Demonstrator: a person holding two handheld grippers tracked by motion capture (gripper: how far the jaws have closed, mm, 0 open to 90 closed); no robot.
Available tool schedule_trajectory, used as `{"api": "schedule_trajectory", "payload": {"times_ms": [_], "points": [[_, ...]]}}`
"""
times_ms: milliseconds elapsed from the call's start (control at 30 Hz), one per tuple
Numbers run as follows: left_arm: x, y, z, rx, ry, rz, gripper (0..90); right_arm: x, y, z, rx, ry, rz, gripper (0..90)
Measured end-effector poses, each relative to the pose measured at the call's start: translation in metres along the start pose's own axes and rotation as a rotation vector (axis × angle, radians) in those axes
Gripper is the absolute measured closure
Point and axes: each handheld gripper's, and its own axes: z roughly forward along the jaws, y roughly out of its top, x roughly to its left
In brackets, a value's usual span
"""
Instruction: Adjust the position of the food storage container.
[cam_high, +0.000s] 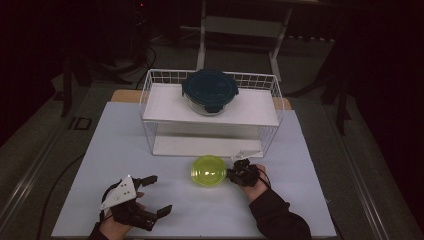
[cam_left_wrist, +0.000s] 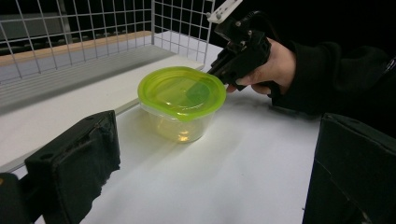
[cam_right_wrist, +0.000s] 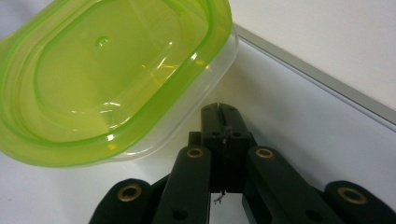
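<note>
White table bears upright green-lidded tub (cam_high: 209, 171).

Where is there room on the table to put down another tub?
Bare table left of the green-lidded tub, up to the wire rack. Crowded on the tub's right, where the right claw sits shut against it.

1. The high view looks forward and down from above the person's side of the white table (cam_high: 150, 200), taking in the wire rack (cam_high: 210, 112) at the far end.
2. The left gripper view sits low over the table, looking across it between its own jaws toward the green-lidded container (cam_left_wrist: 180, 100), with the rack behind.
3. The right gripper view looks from very close along its closed jaws at the container's rim.
4. All three views share the container and the tabletop around it.
</note>
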Motion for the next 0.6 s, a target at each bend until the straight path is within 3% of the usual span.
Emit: {"api": "schedule_trajectory", "payload": {"times_ms": [333, 600], "points": [[0.000, 0.000, 0.000, 0.000, -0.002, -0.004, 0.0, 0.001, -0.001, 0.000, -0.001, 0.003, 0.004, 90.0], [0.000, 0.000, 0.001, 0.007, 0.001, 0.004, 0.0, -0.005, -0.006, -0.011, -0.010, -0.010, 0.014, 88.7]]}}
